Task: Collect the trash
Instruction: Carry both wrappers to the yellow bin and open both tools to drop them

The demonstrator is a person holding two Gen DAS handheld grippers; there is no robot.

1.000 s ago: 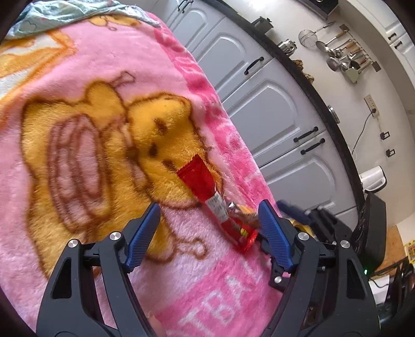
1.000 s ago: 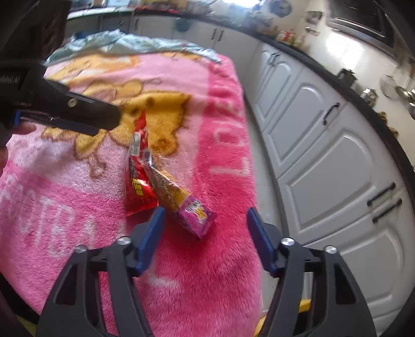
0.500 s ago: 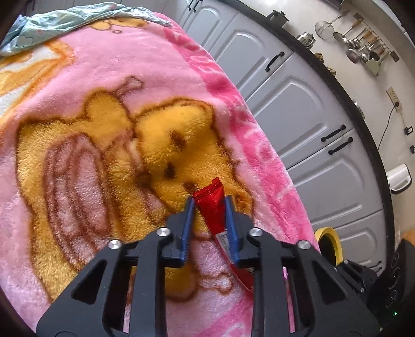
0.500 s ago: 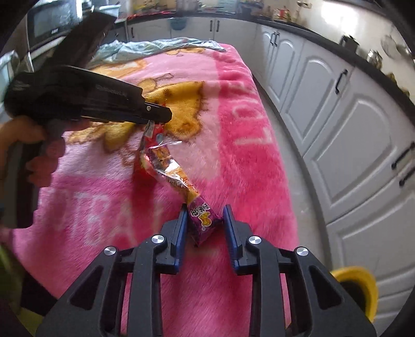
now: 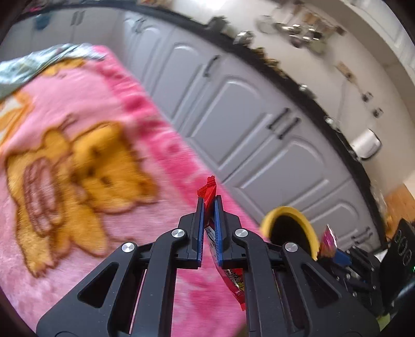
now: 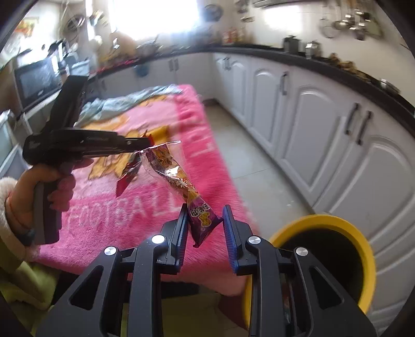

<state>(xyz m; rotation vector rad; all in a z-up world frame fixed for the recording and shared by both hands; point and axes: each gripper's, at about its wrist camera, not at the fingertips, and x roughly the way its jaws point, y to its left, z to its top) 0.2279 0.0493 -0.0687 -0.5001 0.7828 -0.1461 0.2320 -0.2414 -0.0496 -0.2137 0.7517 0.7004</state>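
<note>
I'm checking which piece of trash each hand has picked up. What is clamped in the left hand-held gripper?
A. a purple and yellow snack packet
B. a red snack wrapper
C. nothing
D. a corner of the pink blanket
B: in the left wrist view the left hand-held gripper is shut on the red snack wrapper, whose top pokes out above the blue pads while its printed end hangs below, clear of the pink fleece blanket.

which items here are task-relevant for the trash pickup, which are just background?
Task-relevant:
- red wrapper, pinched in the left gripper
- purple snack packet, in the right gripper
- yellow-rimmed bin, beside the table

Background:
- pink blanket
- grey cloth at its far end
- white cabinets
- hanging utensils
- microwave
</note>
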